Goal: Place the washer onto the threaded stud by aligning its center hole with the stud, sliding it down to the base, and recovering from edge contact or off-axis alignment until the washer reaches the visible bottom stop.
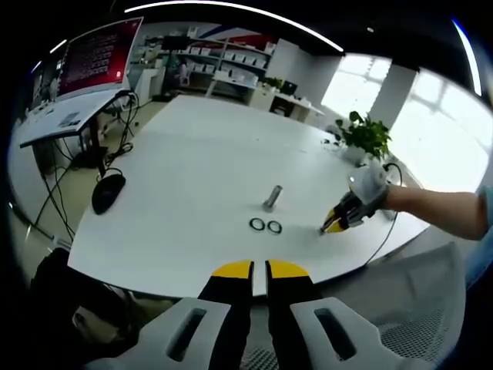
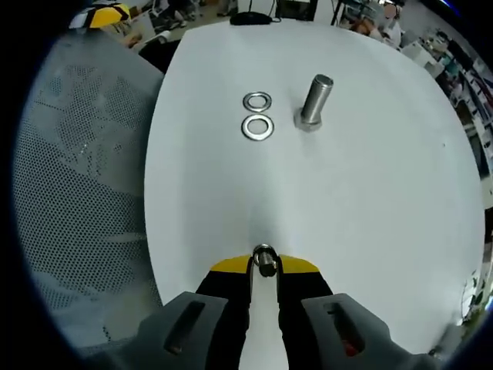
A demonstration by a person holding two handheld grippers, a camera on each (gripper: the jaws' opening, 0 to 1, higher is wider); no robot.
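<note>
Right gripper (image 2: 264, 266) is clamped on a washer (image 2: 264, 259), edge-on. Left gripper (image 1: 259, 270) sits closed, empty. I'd level it over the threaded stud (image 2: 315, 100) before dropping.

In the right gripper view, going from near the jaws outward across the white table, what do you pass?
Washer held edge-on in the right gripper → nearer flat washer → farther flat washer → upright threaded stud beside them.

Opposite table edges, both facing stud (image 1: 272, 197) (midtable)
</note>
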